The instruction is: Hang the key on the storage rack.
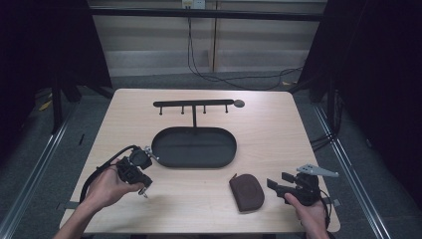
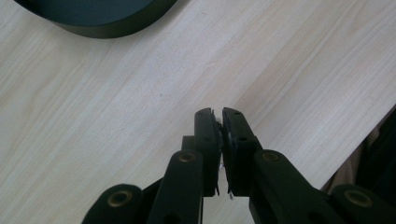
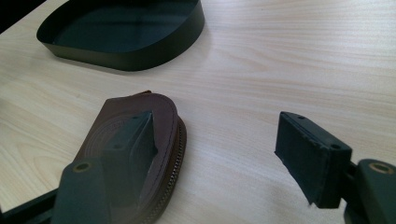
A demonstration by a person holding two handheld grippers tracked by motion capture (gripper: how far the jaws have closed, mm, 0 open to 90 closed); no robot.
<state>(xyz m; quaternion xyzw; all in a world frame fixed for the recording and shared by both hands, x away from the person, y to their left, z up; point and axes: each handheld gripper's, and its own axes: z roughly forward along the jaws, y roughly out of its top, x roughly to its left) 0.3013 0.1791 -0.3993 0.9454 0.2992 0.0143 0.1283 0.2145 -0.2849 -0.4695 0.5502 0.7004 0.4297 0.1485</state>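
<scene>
Right gripper jaws wide, holding nothing; brown pouch lies flat on table under its left finger, just beside the tips. Left gripper jaws pinched together, nothing between; black tray well beyond its tips.

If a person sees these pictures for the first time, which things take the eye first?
The black oval tray at the table's middle stands out, with a black hook rack rising behind it. Near the front edge lies a brown zip pouch, just before the open right gripper. The left gripper is shut above bare wood.
</scene>
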